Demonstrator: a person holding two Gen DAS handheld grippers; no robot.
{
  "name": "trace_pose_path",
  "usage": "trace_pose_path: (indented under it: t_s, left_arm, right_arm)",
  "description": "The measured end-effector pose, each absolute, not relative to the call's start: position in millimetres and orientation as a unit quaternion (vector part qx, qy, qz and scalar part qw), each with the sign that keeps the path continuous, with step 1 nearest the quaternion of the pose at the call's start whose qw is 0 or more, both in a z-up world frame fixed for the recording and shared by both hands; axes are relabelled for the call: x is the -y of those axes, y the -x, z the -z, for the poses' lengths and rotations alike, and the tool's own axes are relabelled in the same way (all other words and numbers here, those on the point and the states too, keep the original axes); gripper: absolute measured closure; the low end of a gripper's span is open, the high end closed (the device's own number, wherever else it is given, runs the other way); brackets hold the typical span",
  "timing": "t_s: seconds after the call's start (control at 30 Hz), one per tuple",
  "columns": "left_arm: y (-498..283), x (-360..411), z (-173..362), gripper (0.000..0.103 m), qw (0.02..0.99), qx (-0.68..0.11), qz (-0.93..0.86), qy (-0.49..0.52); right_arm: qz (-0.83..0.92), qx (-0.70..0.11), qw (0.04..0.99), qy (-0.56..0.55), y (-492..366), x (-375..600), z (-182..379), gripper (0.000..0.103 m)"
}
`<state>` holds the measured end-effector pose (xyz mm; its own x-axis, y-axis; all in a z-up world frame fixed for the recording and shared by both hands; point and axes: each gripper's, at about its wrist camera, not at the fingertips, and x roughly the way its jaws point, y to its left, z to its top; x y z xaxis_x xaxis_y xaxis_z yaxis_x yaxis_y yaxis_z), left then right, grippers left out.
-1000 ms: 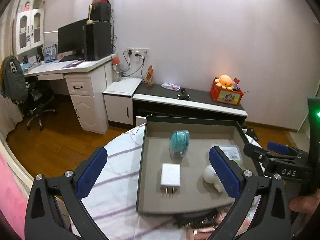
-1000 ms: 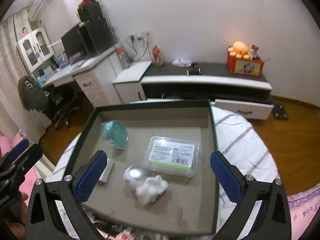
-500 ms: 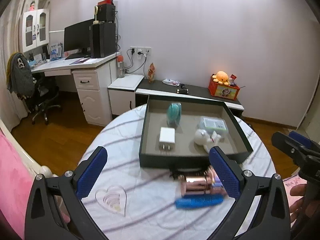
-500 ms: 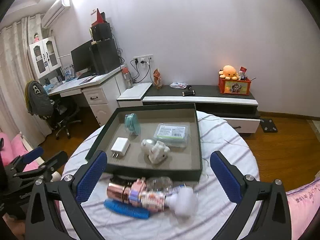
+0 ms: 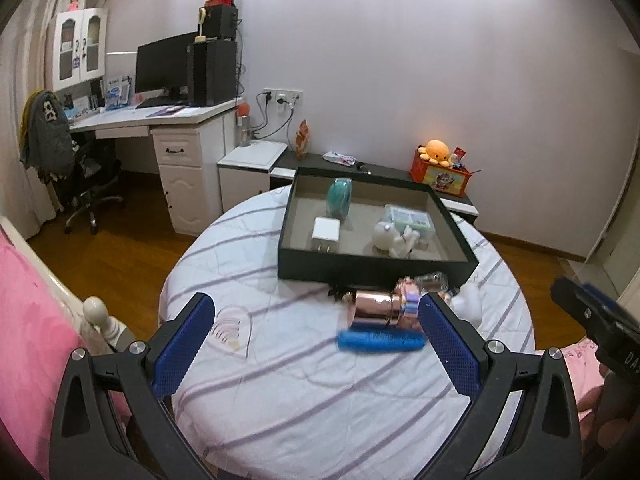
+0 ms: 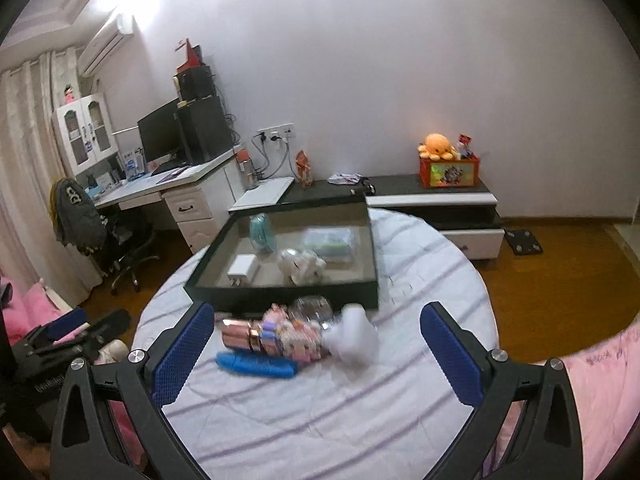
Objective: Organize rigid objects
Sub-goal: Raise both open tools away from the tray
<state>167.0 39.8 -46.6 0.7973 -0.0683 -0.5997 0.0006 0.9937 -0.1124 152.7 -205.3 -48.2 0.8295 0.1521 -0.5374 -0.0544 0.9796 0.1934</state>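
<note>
A dark open box [image 5: 372, 270] [image 6: 280, 298] stands at the far side of a round table with a striped cloth. In it are a white charger [image 5: 326, 232], a teal round case [image 5: 339, 196], a white toy [image 5: 390, 236] and a clear plastic pack [image 5: 408, 218]. In front of the box lie a rose-gold cylinder [image 5: 374, 308] [image 6: 238, 334], a blue tube [image 5: 380, 341] [image 6: 256, 364], a colourful block item [image 6: 296, 338] and a white soft lump [image 6: 354, 336]. My left gripper [image 5: 316, 344] and my right gripper [image 6: 316, 354] are both open and empty, held back above the near side of the table.
The round table [image 5: 320, 400] fills the foreground. A pink bed [image 5: 24, 320] lies at the left with a white bedpost [image 5: 96, 308]. A desk with a monitor [image 5: 160, 64], an office chair [image 5: 84, 184] and a low TV cabinet [image 6: 432, 200] line the far wall.
Both grippers have pulled back and up from above the box. The whole table and the loose items in front of the box have come into view. Both stay open.
</note>
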Motion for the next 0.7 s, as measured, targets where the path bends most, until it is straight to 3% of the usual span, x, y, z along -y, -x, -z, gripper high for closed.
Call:
trace_pose_path:
  t_s: [0.7]
  left_arm:
    - [-166.2, -28.2, 73.7, 0.0, 0.935, -0.351, 0.02, 0.045]
  right_arm:
    - [-0.056, -0.335, 0.937, -0.077, -140.4, 210.4, 83.1, 0.0]
